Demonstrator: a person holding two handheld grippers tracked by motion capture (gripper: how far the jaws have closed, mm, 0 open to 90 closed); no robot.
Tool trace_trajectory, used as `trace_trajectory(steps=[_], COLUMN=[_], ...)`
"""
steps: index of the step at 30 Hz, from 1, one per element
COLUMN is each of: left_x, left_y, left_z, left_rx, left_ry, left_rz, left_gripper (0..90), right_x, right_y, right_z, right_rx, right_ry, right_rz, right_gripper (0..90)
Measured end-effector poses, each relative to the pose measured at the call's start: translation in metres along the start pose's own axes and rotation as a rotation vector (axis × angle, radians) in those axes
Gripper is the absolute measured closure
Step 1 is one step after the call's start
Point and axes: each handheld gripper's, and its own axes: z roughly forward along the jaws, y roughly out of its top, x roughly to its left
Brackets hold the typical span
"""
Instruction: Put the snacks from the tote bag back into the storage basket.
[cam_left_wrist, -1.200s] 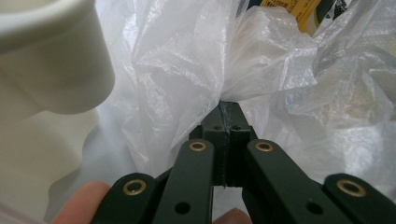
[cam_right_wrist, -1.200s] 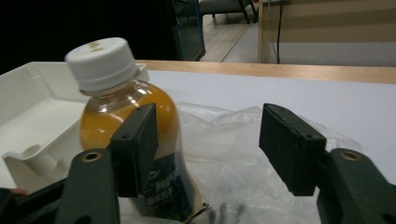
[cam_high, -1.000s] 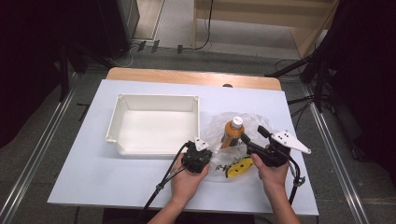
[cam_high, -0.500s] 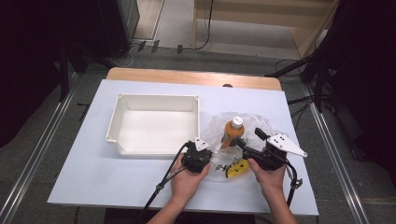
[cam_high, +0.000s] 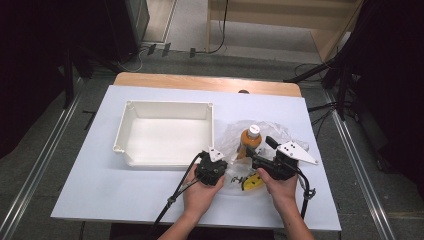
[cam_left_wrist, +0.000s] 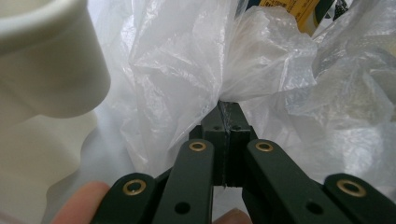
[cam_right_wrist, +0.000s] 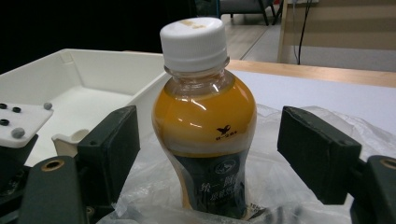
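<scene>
Left claw (cam_left_wrist: 226, 140) is pressed together on a fold of the clear plastic bag (cam_left_wrist: 187, 70), its two black jaws meeting on the crinkled film in the left gripper view, with a fingertip of the person's left hand (cam_high: 202, 187) showing at the bottom edge. In the high view this claw sits at the near left edge of the bag, just in front of the white tray (cam_high: 167, 107), whose rounded corner looms at the upper left of the left gripper view.

Right claw (cam_right_wrist: 208, 144) stands spread wide, one jaw on each side of the bottle (cam_right_wrist: 205, 135), and clear gaps show between the pads and the bottle on both sides, so nothing is pinched. Its jaws have just been opening, with the bottle between them. The person's right hand (cam_high: 282, 187) holds this claw at the near right of the bag, and its grey three-cornered plate points to the right.

Standing upright in the open bag is the bottle, filled with orange drink under a white cap (cam_right_wrist: 194, 37), with a dark label round its lower half. A yellow packet (cam_high: 251, 182) lies inside the bag, close to the person, between the two claws. The bag lies on the white bench (cam_high: 100, 180), just right of the tray. Beyond the white sheet a strip of wooden bench edge (cam_high: 200, 82) shows, and past that the floor with cables.
</scene>
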Motion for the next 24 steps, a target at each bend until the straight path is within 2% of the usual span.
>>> trace_trajectory(steps=[11, 24], left_x=[0.0, -0.001], left_y=[0.0, 0.0], left_z=[0.0, 0.0], left_rx=[-0.001, -0.001], left_ry=[-0.002, 0.003], left_rz=[0.003, 0.006], left_gripper=[90.0, 90.0], right_x=[0.003, 0.008], right_y=[-0.004, -0.006], right_z=[0.012, 0.024], right_rx=[0.014, 0.013], right_ry=[-0.039, -0.061], right_rz=[-0.007, -0.016], right_gripper=[24.9, 25.2])
